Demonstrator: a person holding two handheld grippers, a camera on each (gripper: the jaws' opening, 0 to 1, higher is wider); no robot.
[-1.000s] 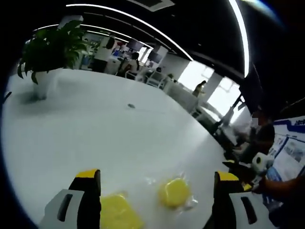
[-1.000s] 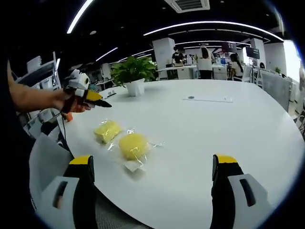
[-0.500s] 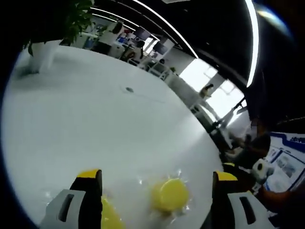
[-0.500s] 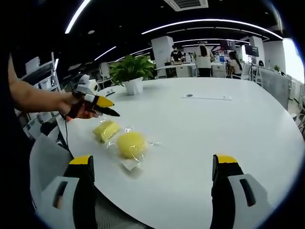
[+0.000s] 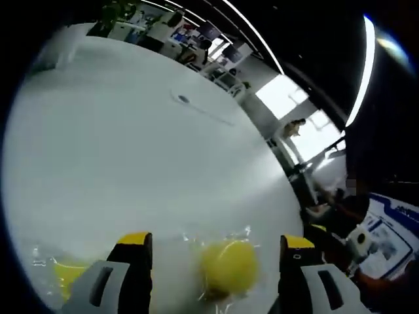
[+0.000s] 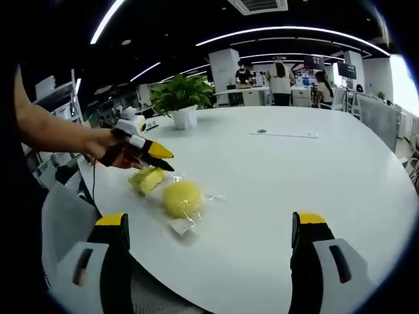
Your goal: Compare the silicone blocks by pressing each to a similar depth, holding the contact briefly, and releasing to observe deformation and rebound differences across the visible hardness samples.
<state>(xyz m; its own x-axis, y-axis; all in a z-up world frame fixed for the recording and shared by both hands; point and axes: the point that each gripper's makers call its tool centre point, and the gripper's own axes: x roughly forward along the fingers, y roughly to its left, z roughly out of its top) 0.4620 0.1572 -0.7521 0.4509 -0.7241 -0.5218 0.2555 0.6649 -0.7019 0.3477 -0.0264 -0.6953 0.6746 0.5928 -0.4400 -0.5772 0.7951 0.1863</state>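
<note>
Two yellow silicone blocks, each in a clear wrapper, lie side by side near the edge of a white round table (image 6: 314,176). In the right gripper view, the round block (image 6: 182,198) sits nearer the camera and the flatter block (image 6: 148,178) just beyond it to the left; their wrappers look to touch.

The left gripper (image 6: 160,159), held in a hand (image 6: 108,152), reaches in from the left of that view with its yellow-and-black tips low over the flat block; the two tips lie close together there, but whether they meet or touch the block cannot be told. In the left gripper view the same gripper (image 5: 216,245) has its jaws apart, with the round block (image 5: 228,266) between them and nothing clamped. The flat block (image 5: 65,273) shows at the lower left, outside the left jaw. This view is blurred.

The right gripper (image 6: 209,222) hangs off the near edge of the table, jaws wide apart and empty, well short of both blocks.

A potted plant (image 6: 182,99) stands further back on the table, and a thin white strip (image 6: 285,135) lies toward the far side. A blue-and-white poster (image 5: 393,232) carries writing too small and blurred to read. No label shows on either block.
</note>
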